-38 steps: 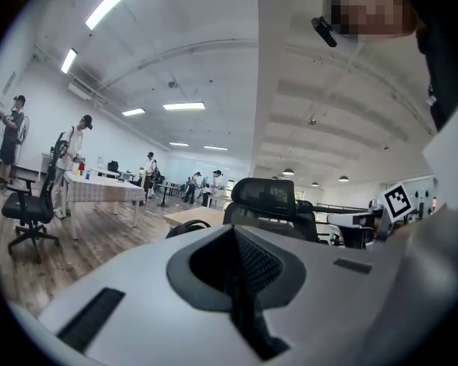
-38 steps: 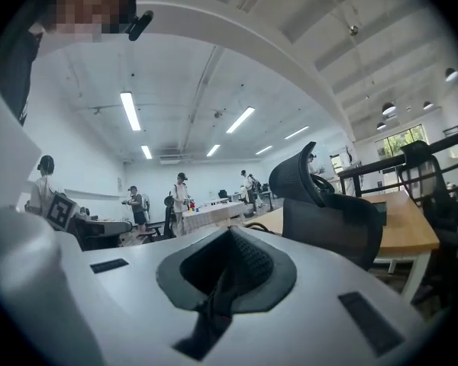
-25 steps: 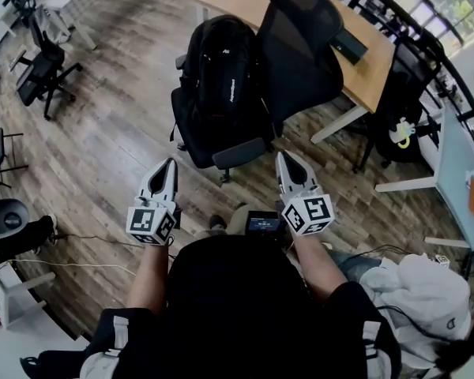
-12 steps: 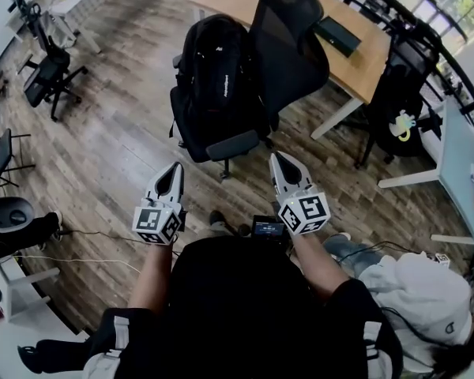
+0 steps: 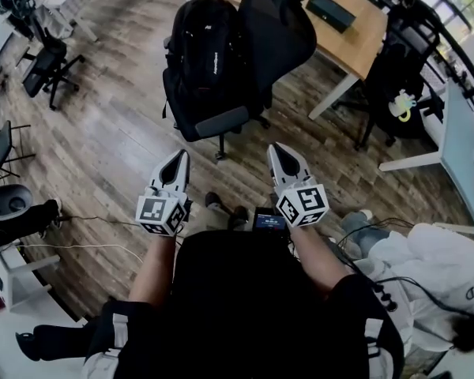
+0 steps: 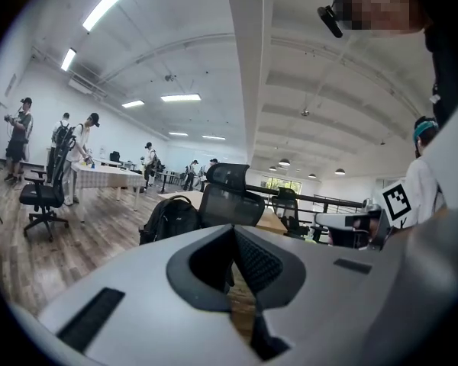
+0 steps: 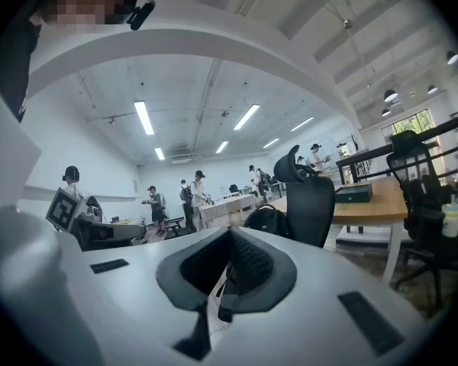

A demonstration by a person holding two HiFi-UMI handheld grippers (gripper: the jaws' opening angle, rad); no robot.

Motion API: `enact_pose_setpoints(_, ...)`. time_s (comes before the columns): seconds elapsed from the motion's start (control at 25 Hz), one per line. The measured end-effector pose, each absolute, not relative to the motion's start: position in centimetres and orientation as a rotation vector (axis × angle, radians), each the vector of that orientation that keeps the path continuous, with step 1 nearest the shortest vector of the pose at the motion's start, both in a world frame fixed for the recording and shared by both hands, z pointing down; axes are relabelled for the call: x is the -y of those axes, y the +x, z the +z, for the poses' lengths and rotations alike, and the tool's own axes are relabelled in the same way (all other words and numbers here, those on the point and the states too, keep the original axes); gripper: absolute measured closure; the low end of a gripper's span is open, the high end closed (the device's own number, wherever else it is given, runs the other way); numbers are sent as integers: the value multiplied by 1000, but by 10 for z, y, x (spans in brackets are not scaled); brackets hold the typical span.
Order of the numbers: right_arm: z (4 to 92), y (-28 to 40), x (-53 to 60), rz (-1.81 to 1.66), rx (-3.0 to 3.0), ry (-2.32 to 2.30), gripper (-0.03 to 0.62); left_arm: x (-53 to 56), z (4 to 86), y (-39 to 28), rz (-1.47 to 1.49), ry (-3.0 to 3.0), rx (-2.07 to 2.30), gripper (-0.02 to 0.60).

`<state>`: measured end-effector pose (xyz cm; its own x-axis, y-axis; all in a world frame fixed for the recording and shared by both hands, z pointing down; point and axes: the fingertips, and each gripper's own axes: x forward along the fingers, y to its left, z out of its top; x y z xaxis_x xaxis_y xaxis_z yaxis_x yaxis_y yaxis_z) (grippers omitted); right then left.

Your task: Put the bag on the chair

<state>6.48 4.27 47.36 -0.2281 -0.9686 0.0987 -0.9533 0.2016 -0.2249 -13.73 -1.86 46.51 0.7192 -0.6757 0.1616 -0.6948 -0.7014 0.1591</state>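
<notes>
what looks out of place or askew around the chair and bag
Nothing stands out: the black backpack stands upright on the seat of the office chair, against its backrest, and nothing looks spilled or damaged.

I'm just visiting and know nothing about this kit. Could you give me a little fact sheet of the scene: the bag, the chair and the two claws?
Bag: black backpack, upright on the seat, leaning against the backrest
Chair: black mesh-backed office chair, beside a light wooden desk
Left side: left claw shut, nothing in it, well clear of the chair
Right side: right claw shut, nothing in it, well clear of the chair
Task status: bag appears already placed on the chair
</notes>
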Motion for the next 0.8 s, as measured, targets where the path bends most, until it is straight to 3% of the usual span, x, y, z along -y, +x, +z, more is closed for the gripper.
enact_pose_setpoints(0.8, 487, 75, -63, -400, -2399, -1911, 583, -6, 479, -133, 181, 2670, 1084, 578)
